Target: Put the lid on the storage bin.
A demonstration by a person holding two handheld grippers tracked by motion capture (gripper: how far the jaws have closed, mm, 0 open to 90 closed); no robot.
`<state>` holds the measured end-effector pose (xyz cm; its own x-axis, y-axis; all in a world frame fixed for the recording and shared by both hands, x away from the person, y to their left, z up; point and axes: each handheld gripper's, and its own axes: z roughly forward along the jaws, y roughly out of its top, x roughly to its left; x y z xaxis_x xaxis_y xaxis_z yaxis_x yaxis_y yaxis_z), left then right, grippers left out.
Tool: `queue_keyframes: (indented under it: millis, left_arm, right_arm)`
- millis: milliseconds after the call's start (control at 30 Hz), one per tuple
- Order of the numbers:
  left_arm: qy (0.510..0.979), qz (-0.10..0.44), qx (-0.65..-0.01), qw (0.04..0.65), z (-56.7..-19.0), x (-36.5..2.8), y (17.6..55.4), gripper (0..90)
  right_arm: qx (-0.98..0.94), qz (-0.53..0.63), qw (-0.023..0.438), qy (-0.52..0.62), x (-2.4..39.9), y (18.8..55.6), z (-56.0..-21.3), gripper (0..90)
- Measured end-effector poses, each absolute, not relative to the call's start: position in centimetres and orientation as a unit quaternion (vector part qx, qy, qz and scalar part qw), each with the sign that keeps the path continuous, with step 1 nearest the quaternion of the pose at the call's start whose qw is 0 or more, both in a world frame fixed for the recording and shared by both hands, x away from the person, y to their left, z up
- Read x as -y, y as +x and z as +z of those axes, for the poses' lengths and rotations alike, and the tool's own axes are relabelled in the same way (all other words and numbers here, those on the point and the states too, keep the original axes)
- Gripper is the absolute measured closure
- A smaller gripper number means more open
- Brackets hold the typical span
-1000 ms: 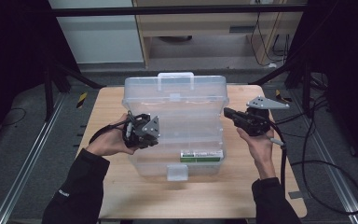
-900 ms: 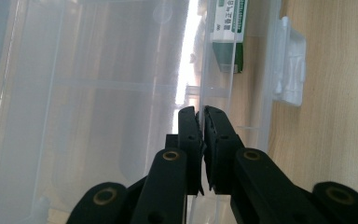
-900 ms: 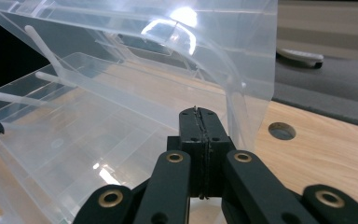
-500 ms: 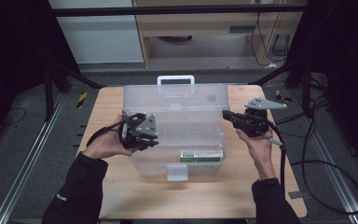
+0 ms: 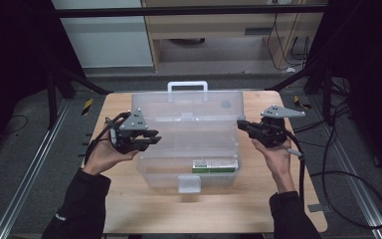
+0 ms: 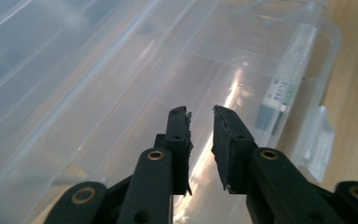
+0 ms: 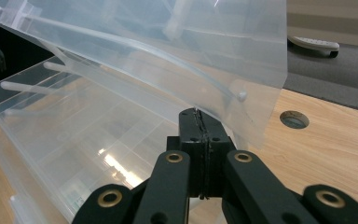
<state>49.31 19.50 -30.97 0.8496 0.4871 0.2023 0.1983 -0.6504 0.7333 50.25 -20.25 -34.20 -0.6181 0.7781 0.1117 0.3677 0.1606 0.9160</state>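
High view: a clear plastic storage box (image 5: 189, 149) with a white carry handle (image 5: 187, 87) and a white front latch (image 5: 189, 183) sits at the centre of the wooden counter (image 5: 229, 209); its see-through lid (image 5: 189, 107) is raised at the far side. At centre left of the frame the left gripper (image 5: 151, 139) sits just beside the box's left end. Its jaws have just been opening and stand apart with nothing between them, as the left gripper view (image 6: 200, 116) shows. At centre right, the right gripper (image 5: 240, 125) is clenched at the lid's right edge (image 7: 256, 93); in the right gripper view (image 7: 196, 114) its jaws meet under that edge.
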Motion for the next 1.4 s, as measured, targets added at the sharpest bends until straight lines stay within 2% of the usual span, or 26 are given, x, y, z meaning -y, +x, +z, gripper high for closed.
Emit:
queue_keyframes:
  millis: [400,633,1400]
  left_arm:
    - [0.853,0.217,-0.266,0.393,-32.9,-22.2,49.3,88.8]
    - [0.84,0.212,-0.299,0.401,-33.9,-23.3,49.3,89.2]
    - [0.8,0.225,-0.347,0.435,-34.9,-24.8,48.3,89.2]
  right_arm:
    - [-0.741,0.513,0.195,0.387,20.2,50.1,-34.4,89.9]
    - [-0.747,0.508,0.192,0.383,20.3,49.9,-34.5,89.9]
    - [-0.764,0.486,0.19,0.379,20.3,48.6,-35.6,89.6]
